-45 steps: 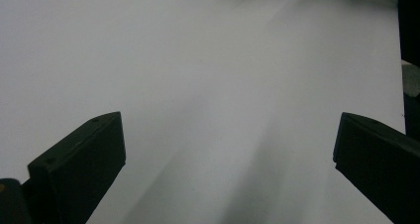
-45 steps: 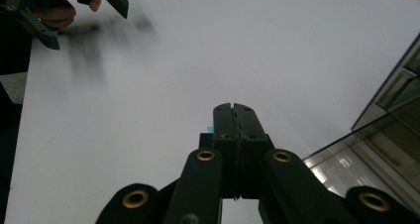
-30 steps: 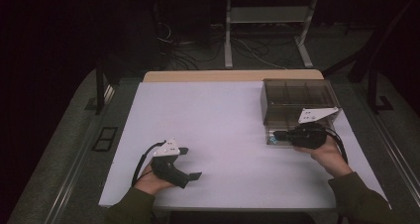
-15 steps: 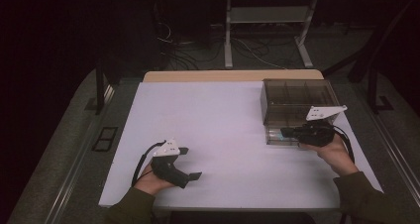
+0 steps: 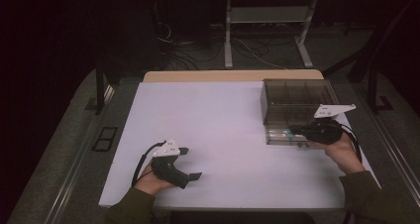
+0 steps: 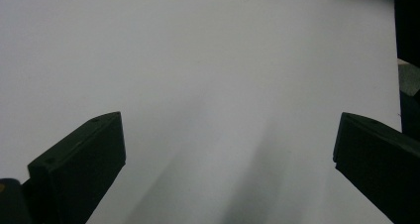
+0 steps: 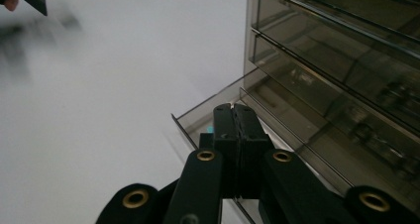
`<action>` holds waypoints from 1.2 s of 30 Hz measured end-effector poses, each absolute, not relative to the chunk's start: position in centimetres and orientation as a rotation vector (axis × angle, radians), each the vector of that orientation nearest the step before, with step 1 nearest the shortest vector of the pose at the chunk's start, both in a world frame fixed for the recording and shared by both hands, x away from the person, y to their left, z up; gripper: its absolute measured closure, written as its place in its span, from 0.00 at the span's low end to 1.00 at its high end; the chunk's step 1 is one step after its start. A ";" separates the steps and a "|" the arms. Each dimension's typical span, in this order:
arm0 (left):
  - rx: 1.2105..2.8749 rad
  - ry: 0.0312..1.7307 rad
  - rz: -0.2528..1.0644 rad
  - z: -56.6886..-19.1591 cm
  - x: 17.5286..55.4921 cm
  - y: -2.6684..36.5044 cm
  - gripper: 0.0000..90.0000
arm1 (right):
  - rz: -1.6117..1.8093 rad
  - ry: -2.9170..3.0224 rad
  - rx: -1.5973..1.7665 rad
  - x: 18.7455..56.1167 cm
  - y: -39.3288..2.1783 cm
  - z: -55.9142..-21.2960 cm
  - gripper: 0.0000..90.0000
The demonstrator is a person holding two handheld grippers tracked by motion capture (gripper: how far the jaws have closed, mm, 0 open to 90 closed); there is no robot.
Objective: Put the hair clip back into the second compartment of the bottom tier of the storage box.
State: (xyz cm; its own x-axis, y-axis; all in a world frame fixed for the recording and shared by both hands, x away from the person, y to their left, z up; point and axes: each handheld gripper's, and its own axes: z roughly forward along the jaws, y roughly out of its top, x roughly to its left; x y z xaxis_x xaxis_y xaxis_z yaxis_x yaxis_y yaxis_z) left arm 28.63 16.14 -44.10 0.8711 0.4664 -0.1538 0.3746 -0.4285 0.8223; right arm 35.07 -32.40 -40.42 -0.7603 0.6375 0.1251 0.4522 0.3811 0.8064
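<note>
Inside, smoky organizer (image 5: 296,101) drawer (image 7: 208,116) (bottom one) open, contents unclear.

The left gripper (image 5: 189,163) is matte black with a pale grey three-cornered plate (image 5: 167,148) on top and a thin black cable (image 5: 144,156) looping behind it. Its two jaws are thick, flat-faced black blocks. The right gripper (image 5: 293,130) has the same black body, with its own grey plate (image 5: 335,109) above. Brass-coloured rivets (image 7: 205,156) mark the joints of its black linkage bars. Both forearms wear dark olive sleeves (image 5: 369,200).
</note>
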 end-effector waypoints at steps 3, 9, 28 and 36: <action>2.058 0.613 0.120 -44.1 28.6 16.1 0.00 | 1.310 2.424 0.994 35.2 -32.9 -40.5 0.98; 2.058 0.615 0.118 -44.1 28.6 16.1 0.00 | 1.304 2.400 1.031 35.4 -33.7 -40.7 0.98; 2.063 0.612 0.121 -44.1 28.6 16.2 0.00 | 1.200 2.378 1.129 36.3 -35.2 -42.0 0.98; 2.063 0.616 0.119 -44.1 28.7 16.2 0.00 | 1.167 2.387 1.163 36.9 -35.4 -42.8 0.98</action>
State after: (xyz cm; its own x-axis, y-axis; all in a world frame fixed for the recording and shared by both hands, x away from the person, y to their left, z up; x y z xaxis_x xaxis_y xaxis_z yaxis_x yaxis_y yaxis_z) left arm 28.67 16.16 -44.12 0.8686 0.4702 -0.1562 0.3783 -0.4258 0.8219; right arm 36.92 -35.43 -42.81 -0.6542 0.7466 0.1210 0.5541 0.3642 0.7486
